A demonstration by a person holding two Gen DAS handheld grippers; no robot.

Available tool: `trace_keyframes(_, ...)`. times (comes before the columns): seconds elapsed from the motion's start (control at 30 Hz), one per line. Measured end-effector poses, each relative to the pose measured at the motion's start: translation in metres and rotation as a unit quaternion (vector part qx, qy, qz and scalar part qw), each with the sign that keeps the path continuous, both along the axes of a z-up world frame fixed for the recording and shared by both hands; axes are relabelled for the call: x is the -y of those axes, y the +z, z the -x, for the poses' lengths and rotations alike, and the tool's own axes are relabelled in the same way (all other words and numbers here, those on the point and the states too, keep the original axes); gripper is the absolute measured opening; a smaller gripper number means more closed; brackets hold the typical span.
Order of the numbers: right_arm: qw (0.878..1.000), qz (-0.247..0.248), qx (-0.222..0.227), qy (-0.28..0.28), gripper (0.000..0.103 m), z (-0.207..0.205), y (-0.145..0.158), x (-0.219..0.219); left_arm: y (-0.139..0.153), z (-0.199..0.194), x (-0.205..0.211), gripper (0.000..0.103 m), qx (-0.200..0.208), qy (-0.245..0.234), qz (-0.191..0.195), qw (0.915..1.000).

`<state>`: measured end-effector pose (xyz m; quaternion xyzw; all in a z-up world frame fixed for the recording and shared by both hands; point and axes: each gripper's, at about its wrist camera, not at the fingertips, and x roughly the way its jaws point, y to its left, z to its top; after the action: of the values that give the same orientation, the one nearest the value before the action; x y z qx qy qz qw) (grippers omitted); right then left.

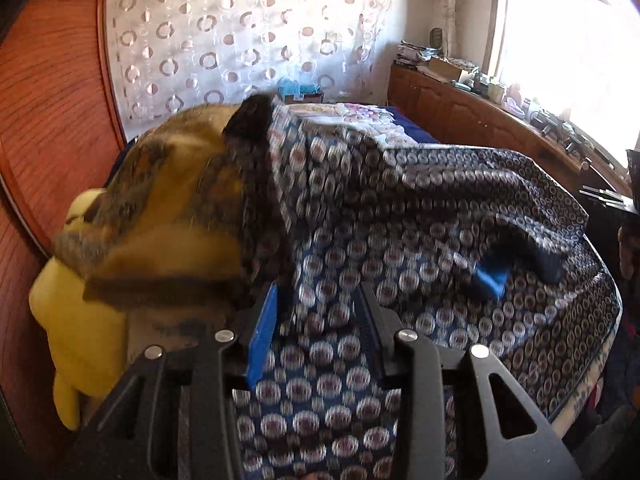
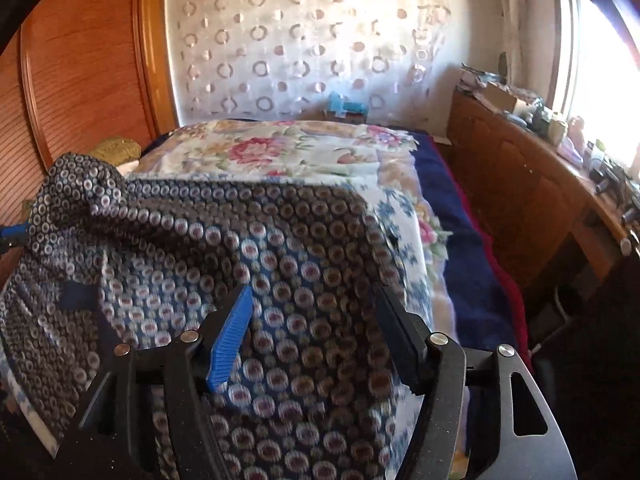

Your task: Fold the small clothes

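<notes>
A dark blue garment with a circle print (image 1: pixel 400 216) lies spread on the bed; it also fills the lower half of the right wrist view (image 2: pixel 248 248). My left gripper (image 1: pixel 316 296) is open, low over the cloth, with fabric between and under its fingers. My right gripper (image 2: pixel 316 300) is open over the garment near its right edge. In the left wrist view the right gripper's blue pad (image 1: pixel 490 278) shows under a raised fold. In the right wrist view the left gripper's blue tip (image 2: pixel 14 234) shows at the garment's raised left corner.
A floral quilt (image 2: pixel 280 148) and a dark blue blanket (image 2: pixel 460 240) cover the bed. A yellow and brown plush heap (image 1: pixel 132 216) lies at the left by the wooden wardrobe (image 1: pixel 52 92). A cluttered wooden cabinet (image 2: pixel 532 184) runs under the window on the right.
</notes>
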<state>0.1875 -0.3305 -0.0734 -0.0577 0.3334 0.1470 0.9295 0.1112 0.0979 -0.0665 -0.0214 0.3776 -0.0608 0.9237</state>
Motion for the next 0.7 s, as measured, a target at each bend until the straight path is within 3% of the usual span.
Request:
trace_keyframes(0.23,0.999,0.011,-0.011,-0.035,0.067,0.014,-0.022,0.014,-0.022,0.007,-0.012,0.038,-0.017,0.032,-0.003,0.9994)
trace_keyframes(0.37,0.999,-0.004,-0.021,-0.048,0.066,0.017,-0.029,0.025,-0.016,0.008,-0.01,0.038,-0.001,0.025,0.009,0.9996)
trace_keyframes(0.6,0.998,-0.009,-0.029,-0.051,0.066,0.017,-0.03,0.034,0.007,0.012,-0.009,0.038,0.047,0.033,0.001,0.9984)
trace_keyframes(0.7,0.999,-0.007,-0.028,-0.046,0.066,0.016,-0.03,0.033,0.011,0.007,-0.009,0.038,0.049,0.034,-0.007,0.9982)
